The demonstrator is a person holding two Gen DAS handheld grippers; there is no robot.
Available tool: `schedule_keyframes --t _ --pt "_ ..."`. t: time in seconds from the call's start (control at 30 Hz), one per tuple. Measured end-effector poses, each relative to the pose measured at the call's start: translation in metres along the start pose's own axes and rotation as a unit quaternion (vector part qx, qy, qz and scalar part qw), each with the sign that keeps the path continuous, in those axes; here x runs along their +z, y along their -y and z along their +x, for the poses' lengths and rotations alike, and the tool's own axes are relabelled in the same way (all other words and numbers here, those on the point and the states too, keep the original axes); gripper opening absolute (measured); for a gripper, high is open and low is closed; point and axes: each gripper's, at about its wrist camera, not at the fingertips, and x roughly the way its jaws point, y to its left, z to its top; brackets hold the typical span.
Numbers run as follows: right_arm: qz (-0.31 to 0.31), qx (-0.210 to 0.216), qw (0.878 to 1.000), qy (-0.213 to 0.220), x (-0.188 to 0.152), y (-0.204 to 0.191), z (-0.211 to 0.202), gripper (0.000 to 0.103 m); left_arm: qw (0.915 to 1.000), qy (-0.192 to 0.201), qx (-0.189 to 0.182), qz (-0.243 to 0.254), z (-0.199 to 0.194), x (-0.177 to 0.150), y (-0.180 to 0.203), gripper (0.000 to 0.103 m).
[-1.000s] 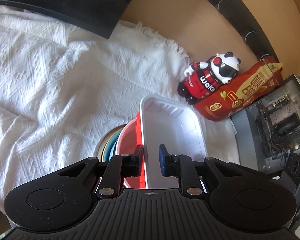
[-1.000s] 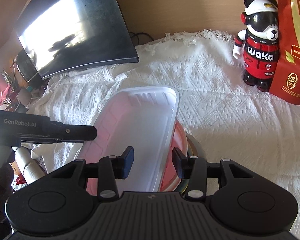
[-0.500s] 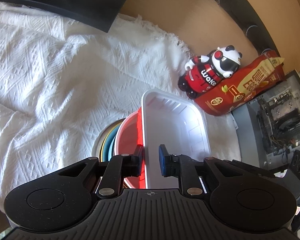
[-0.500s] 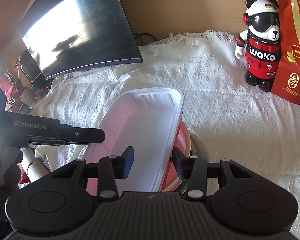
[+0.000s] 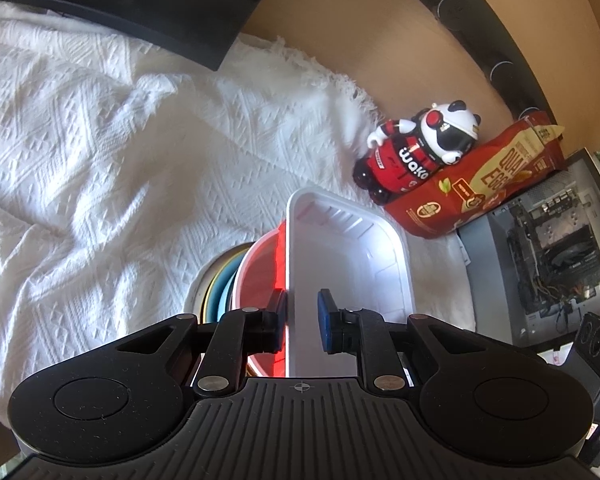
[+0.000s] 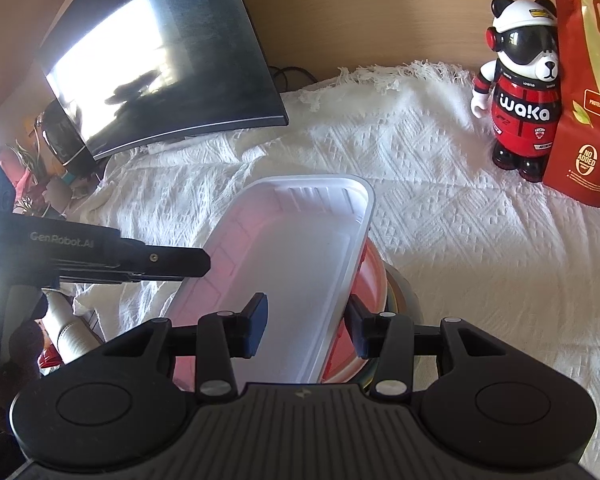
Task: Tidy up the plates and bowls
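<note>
A white rectangular plastic tray (image 5: pixel 348 264) sits on a red bowl (image 5: pixel 260 276), which rests on a stack of coloured plates (image 5: pixel 220 284) on the white cloth. My left gripper (image 5: pixel 302 322) straddles the tray's left rim with a small gap, its left pad against the rim. In the right wrist view the tray (image 6: pixel 292 256) lies tilted over the red bowl (image 6: pixel 370 280). My right gripper (image 6: pixel 306 328) is open around the tray's right rim without pinching it. The left gripper's finger (image 6: pixel 156 262) reaches the tray from the left.
A panda figurine (image 6: pixel 520 92) and a red snack bag (image 6: pixel 588 80) stand at the back right. A dark curved monitor (image 6: pixel 160 60) stands at the back left. An open computer case (image 5: pixel 556 248) is to the right. The white cloth (image 5: pixel 100 160) covers the table.
The views have shifted slightly; the tray, bowl and plates stay stacked in place. Both grippers keep the same openings around the tray's rims.
</note>
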Motion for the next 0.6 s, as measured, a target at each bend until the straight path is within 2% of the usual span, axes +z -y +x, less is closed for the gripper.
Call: schedule_keyframes --t 0.2,0.4,0.6 --pt "0.004 0.000 1.000 0.000 -0.001 0.002 0.000 0.043 1.0000 -0.005 -0.004 -0.001 0.003 -0.001 -0.001 0.018" --pt "0.007 -0.005 1.000 0.006 -0.002 0.003 -0.004 0.043 0.9999 0.010 -0.006 -0.005 -0.004 0.001 -0.001 0.018" --pt "0.006 -0.004 1.000 0.008 -0.002 0.001 -0.007 0.043 0.9996 0.008 -0.027 -0.004 -0.006 0.002 0.001 0.018"
